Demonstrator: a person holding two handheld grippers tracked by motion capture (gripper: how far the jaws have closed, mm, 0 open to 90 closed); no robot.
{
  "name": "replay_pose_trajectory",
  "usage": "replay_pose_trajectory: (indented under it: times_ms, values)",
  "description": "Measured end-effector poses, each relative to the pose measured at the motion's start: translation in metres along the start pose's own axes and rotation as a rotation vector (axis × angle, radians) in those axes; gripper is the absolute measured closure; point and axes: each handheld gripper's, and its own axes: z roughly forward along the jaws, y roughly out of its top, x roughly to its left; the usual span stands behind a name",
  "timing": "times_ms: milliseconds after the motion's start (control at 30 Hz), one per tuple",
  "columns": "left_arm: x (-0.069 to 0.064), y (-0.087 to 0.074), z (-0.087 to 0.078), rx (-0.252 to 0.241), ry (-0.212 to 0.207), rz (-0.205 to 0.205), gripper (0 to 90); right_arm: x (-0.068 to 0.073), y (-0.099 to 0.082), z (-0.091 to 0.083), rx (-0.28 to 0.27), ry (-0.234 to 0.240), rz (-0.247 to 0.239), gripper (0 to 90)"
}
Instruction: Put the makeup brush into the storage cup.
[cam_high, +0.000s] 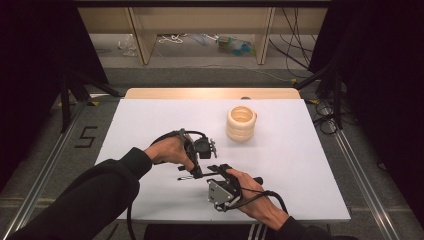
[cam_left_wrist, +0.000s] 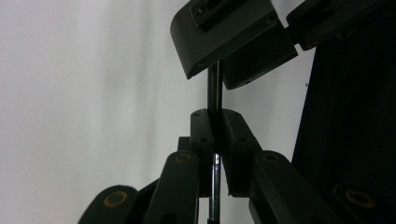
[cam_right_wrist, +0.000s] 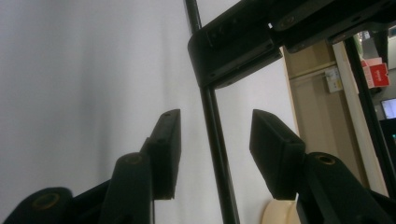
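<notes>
A thin black rod lies low over the white board near the front. My left gripper points down at it, and in the left gripper view my left gripper is shut on the rod, with a shiny metal stretch of it below the pads. My right gripper comes in from the front, close beside the left. Its jaws stand apart on either side of the rod, and neither pad touches it. The left gripper's jaws clamp the rod just beyond.
A pale wooden cup of stacked rings stands on the white board at the back right, and its rim peeks in low in the right gripper view. Black curtains flank the table; cables and shelving lie beyond.
</notes>
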Motion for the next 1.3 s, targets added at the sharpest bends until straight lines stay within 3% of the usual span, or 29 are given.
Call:
replay_pose_trajectory:
  times_ms: [33,133,167,233,267,300,367,433,500,533,600,767,833,900,967,1000,1100,1133,1167,1267,1300]
  values:
    - [0.000,0.000,0.000,0.000,-0.001,-0.001,83.6,0.002,0.001,0.000,0.004,0.013,0.019,56.2]
    - [0.000,0.001,0.000,-0.001,0.005,-0.003,83.6,0.003,0.002,0.000,0.020,0.014,0.012,58.8]
    - [-0.001,0.001,-0.001,-0.004,0.005,-0.006,83.6,0.004,0.003,-0.001,0.031,-0.007,0.007,59.9]
    - [-0.001,0.001,-0.001,-0.002,0.005,0.000,83.6,0.003,0.004,-0.001,0.034,0.002,-0.016,61.9]
    - [-0.001,0.002,-0.002,-0.004,0.006,0.000,83.6,0.006,0.005,0.000,0.039,0.002,0.023,62.6]
    - [-0.002,0.001,-0.002,-0.004,0.003,-0.001,83.6,0.002,0.005,0.001,0.017,-0.011,-0.044,63.3]
    - [-0.002,0.001,-0.002,-0.003,0.002,-0.004,83.6,0.003,0.006,0.002,0.028,-0.015,-0.031,65.4]
    - [-0.001,0.001,-0.002,-0.002,0.005,-0.001,83.6,0.002,0.007,0.002,0.013,-0.017,-0.065,66.9]
    - [-0.001,0.001,-0.002,0.002,-0.001,-0.007,83.6,0.006,0.009,0.001,0.033,-0.019,-0.014,68.5]
    - [-0.001,0.001,-0.002,0.004,0.002,-0.004,83.6,0.003,0.009,0.002,0.018,-0.019,-0.065,69.2]
    - [-0.002,0.002,-0.002,0.003,0.001,-0.009,83.6,0.002,0.009,0.003,0.020,-0.012,-0.106,70.8]
    - [-0.003,0.003,-0.001,0.004,-0.010,-0.011,83.6,0.006,0.010,0.003,0.039,-0.026,-0.089,73.8]
    - [-0.003,0.003,-0.001,0.003,-0.009,-0.009,83.6,0.003,0.011,0.003,0.035,-0.022,-0.137,74.8]
    - [-0.003,0.004,-0.001,0.002,-0.010,-0.009,83.5,0.005,0.011,0.003,0.047,-0.027,-0.122,76.3]
    - [-0.003,0.004,-0.001,0.003,-0.015,-0.007,83.6,0.004,0.012,0.004,0.039,-0.008,-0.143,78.0]
    - [-0.002,0.004,-0.001,0.003,-0.013,-0.006,83.6,0.006,0.011,0.003,0.052,-0.013,-0.120,78.7]
    - [-0.003,0.004,-0.001,0.007,-0.015,-0.002,83.6,0.007,0.012,0.003,0.057,-0.016,-0.121,82.1]
    - [-0.003,0.004,-0.001,0.008,-0.015,-0.001,83.5,0.005,0.012,0.004,0.048,-0.005,-0.158,83.0]
    - [-0.003,0.004,-0.001,0.009,-0.016,-0.001,83.5,0.007,0.011,0.005,0.046,0.013,-0.146,83.4]
    - [-0.002,0.004,0.000,0.009,-0.018,-0.005,83.4,0.010,0.012,0.003,0.082,0.005,-0.119,83.6]
    - [-0.002,0.004,0.000,0.008,-0.021,-0.009,83.1,0.006,0.012,0.006,0.040,0.002,-0.178,83.6]
